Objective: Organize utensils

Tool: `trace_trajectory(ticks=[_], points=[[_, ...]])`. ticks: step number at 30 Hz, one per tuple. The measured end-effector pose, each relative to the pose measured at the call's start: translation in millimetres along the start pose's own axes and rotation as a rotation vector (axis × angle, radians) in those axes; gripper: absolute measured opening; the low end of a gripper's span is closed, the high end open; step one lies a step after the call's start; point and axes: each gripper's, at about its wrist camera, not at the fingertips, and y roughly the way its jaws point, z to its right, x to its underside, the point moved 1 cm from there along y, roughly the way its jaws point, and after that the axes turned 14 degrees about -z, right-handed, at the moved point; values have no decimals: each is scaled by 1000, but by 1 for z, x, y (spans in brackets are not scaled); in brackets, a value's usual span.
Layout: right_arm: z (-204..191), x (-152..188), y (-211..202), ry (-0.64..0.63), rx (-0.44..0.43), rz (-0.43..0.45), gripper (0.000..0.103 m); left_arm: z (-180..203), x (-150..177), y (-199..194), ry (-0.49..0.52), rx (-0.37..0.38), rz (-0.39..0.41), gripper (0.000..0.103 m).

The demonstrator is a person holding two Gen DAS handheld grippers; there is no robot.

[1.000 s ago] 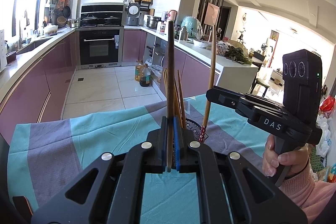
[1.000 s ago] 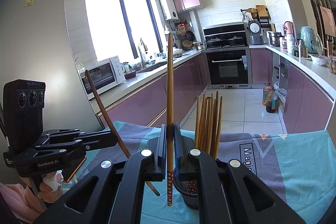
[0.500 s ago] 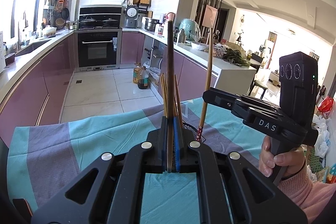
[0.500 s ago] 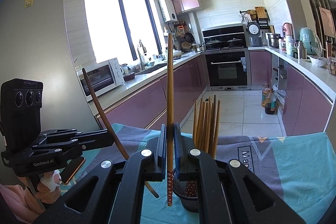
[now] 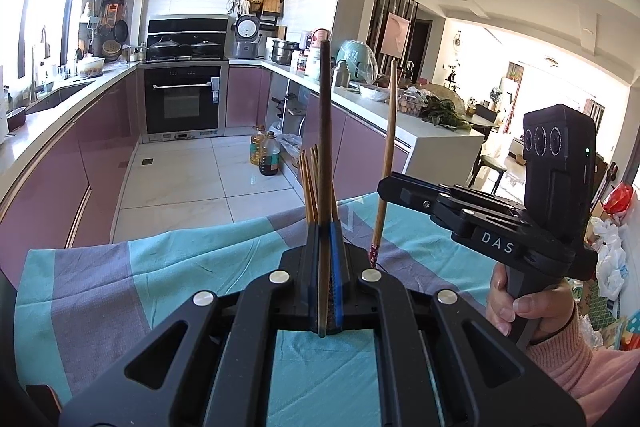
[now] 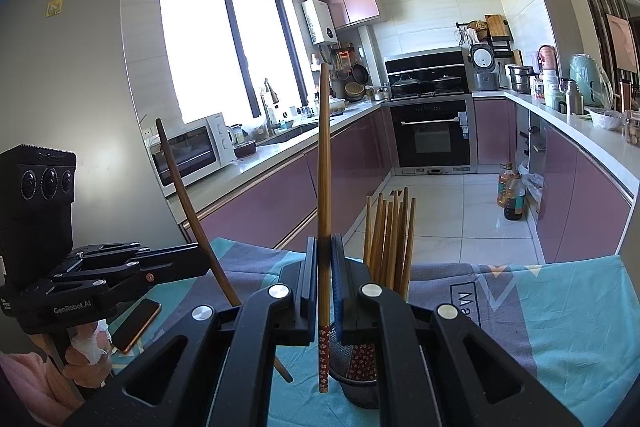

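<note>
Each hand-held gripper (image 6: pixel 325 291) (image 5: pixel 325 267) pinches one chopstick (image 6: pixel 324 187) (image 5: pixel 325 167) upright; lower the patterned tip squarely into the mesh holder (image 6: pixel 356 379), beside the bundle (image 6: pixel 390 235).

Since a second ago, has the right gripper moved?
No. The right gripper, shut on a chopstick, sees the oven in almost the same spot.

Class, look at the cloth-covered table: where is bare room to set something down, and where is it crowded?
Free: the striped cloth right of the mesh holder, out to the table edge. Crowded: left of the holder, where the phone lies under the left claw.
</note>
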Motion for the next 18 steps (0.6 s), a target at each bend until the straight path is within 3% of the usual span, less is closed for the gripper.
trace_trajectory(ticks=[18], points=[[-10, 4, 9, -38, -34, -23, 6, -2, 9, -5, 25, 23, -38, 6]])
